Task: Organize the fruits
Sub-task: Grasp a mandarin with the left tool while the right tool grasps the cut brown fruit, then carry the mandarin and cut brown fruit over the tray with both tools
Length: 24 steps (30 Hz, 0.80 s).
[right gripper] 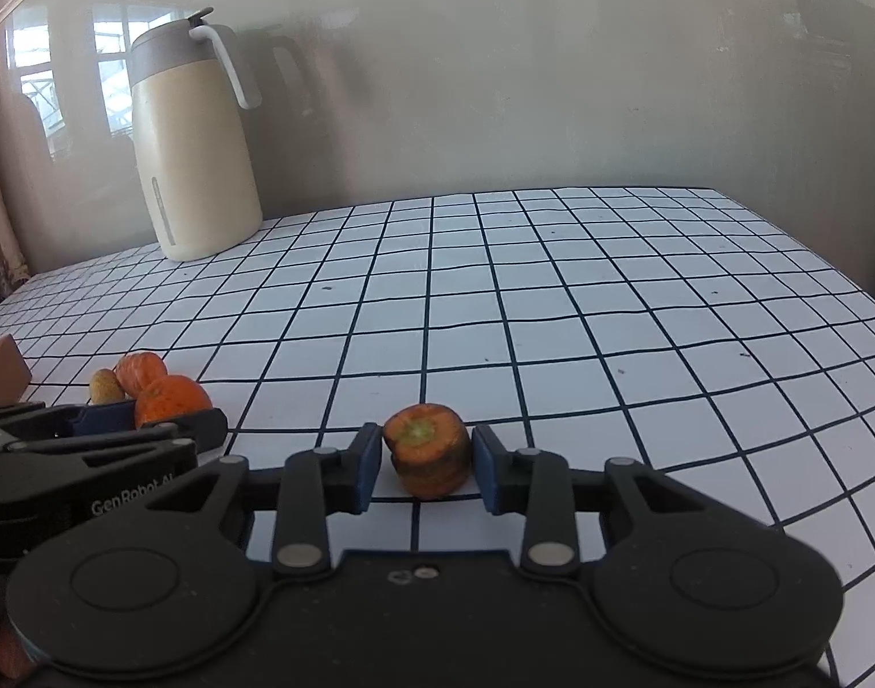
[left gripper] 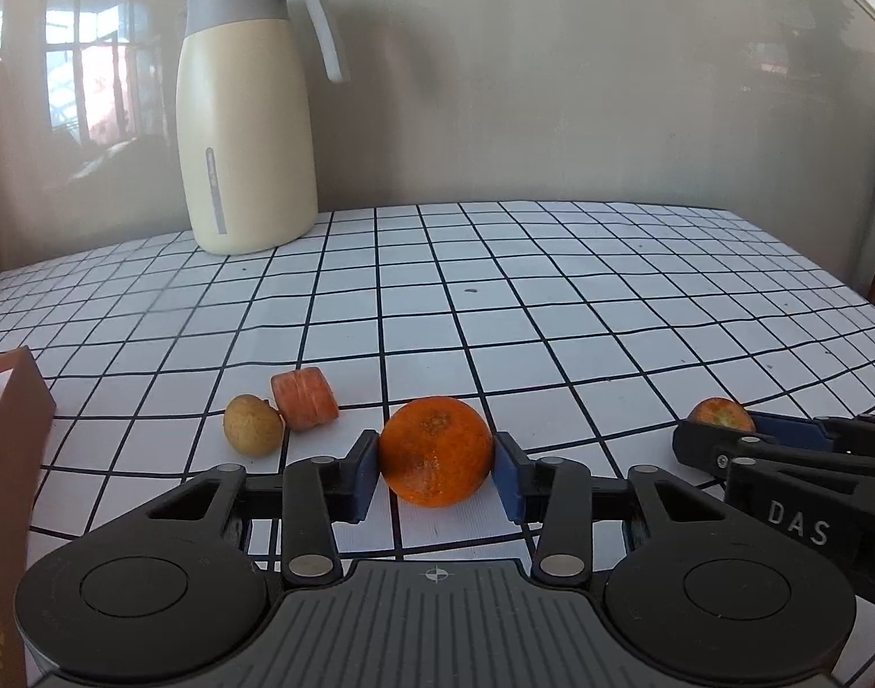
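Orange-skinned and soft, the tangerine (left gripper: 435,450) near the table's (left gripper: 552,286) front edge sits clamped at its widest girth in my left gripper (left gripper: 435,473), while my right gripper (right gripper: 420,467) pinches the firmer carrot stub (right gripper: 427,450) nearby; I judge both light, the tangerine bruisable.

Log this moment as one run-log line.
left tool: shut on round orange tangerine | right tool: shut on orange carrot chunk | both resting on checked tablecloth
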Motion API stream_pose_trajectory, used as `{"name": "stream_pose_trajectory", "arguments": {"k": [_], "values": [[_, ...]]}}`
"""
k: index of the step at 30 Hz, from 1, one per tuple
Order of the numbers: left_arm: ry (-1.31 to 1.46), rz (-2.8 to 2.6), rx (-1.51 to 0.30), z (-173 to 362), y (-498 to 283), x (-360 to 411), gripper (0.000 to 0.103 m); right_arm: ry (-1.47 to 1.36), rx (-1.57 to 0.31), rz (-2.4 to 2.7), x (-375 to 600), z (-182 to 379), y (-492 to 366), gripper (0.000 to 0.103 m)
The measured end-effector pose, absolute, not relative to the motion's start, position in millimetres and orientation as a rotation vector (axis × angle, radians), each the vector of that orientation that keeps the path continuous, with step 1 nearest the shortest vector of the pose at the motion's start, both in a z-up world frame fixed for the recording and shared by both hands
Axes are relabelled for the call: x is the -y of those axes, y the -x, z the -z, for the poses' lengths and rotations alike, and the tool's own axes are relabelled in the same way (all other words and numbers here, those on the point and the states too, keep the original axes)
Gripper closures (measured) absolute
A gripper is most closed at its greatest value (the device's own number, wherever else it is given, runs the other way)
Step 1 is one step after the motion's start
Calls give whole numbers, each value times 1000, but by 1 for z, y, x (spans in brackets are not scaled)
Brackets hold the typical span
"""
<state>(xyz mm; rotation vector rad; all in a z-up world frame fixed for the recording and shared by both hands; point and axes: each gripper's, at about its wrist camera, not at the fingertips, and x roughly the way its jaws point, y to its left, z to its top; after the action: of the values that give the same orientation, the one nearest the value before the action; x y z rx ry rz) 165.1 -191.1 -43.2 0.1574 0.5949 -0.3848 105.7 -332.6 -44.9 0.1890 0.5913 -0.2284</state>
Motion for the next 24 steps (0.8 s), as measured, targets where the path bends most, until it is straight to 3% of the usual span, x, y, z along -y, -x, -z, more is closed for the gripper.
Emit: {"name": "stream_pose_trajectory", "arguments": {"k": [24], "values": [[-151, 362, -564, 22, -122, 122, 62, -141, -543, 27, 285, 23, -86, 78]]}}
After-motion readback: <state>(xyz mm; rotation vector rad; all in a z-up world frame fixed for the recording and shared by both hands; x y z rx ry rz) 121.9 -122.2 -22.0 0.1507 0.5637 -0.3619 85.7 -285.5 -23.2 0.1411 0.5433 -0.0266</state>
